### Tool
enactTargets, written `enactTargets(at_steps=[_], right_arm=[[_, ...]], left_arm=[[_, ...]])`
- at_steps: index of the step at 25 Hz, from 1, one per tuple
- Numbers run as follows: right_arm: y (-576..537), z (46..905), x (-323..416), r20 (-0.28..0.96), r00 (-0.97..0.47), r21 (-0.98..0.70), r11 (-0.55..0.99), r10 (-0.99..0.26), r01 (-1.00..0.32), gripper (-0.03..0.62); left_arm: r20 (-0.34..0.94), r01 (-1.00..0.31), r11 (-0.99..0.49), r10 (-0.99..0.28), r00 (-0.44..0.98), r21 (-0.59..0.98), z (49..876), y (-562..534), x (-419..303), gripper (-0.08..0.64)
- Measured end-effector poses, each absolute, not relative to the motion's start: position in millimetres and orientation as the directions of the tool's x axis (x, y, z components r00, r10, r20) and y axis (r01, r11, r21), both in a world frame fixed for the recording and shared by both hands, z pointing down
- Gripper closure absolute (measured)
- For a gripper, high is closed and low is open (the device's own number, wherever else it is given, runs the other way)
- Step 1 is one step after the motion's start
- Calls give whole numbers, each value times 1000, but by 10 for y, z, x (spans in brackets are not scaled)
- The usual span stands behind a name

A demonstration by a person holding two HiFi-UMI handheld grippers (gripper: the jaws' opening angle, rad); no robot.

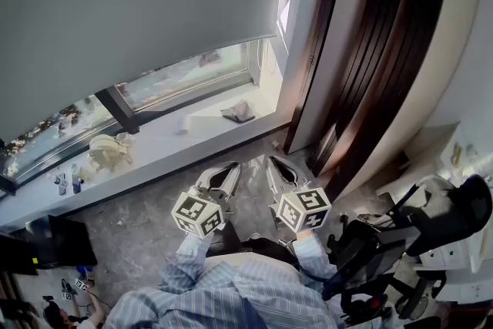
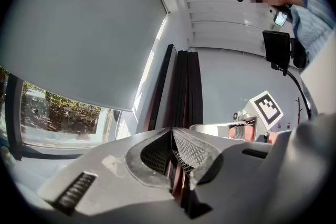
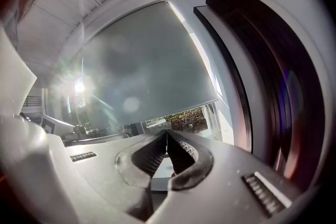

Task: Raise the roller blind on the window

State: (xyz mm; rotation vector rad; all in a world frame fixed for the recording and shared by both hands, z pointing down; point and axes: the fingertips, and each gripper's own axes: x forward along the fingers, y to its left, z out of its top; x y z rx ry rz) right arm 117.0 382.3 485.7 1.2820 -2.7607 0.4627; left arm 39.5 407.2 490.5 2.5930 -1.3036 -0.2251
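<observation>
A grey roller blind (image 1: 131,4) covers most of the window, and its bottom edge leaves a strip of glass (image 1: 185,77) bare above the sill. It also fills the left gripper view (image 2: 79,34) and the right gripper view (image 3: 142,65). My left gripper (image 1: 231,166) and right gripper (image 1: 274,160) are held side by side over the floor, short of the sill and apart from the blind. Both are shut with nothing between the jaws, as the left gripper (image 2: 171,130) and right gripper (image 3: 166,132) show in their own views.
The white window sill (image 1: 169,136) carries a grey cloth (image 1: 239,112), a cream crumpled thing (image 1: 108,150) and small bottles (image 1: 66,182). Dark folded panels (image 1: 377,50) stand at the right. A black office chair (image 1: 451,216) sits at the lower right, a black box (image 1: 58,243) at the lower left.
</observation>
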Motion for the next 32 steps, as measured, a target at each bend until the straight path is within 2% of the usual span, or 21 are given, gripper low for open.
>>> enactTargets(at_steps=[17,23,32], right_arm=[[3257,5045,1227,214,-630,-202,597,-747,-777,585],[2524,5091,1088,243,-599,-176,573,-763,-801,586],[1113,4874,663,201,-522,-234,477,-829,-847,584]], left_arm=[[-8,-742,-583,-788,616,330,4995,3489,438,551],[-1,-733,-588,-781,625,341,5020,2705,259,551],[-14,-679,-676,-711,703,288,4699,1223,-180,551]])
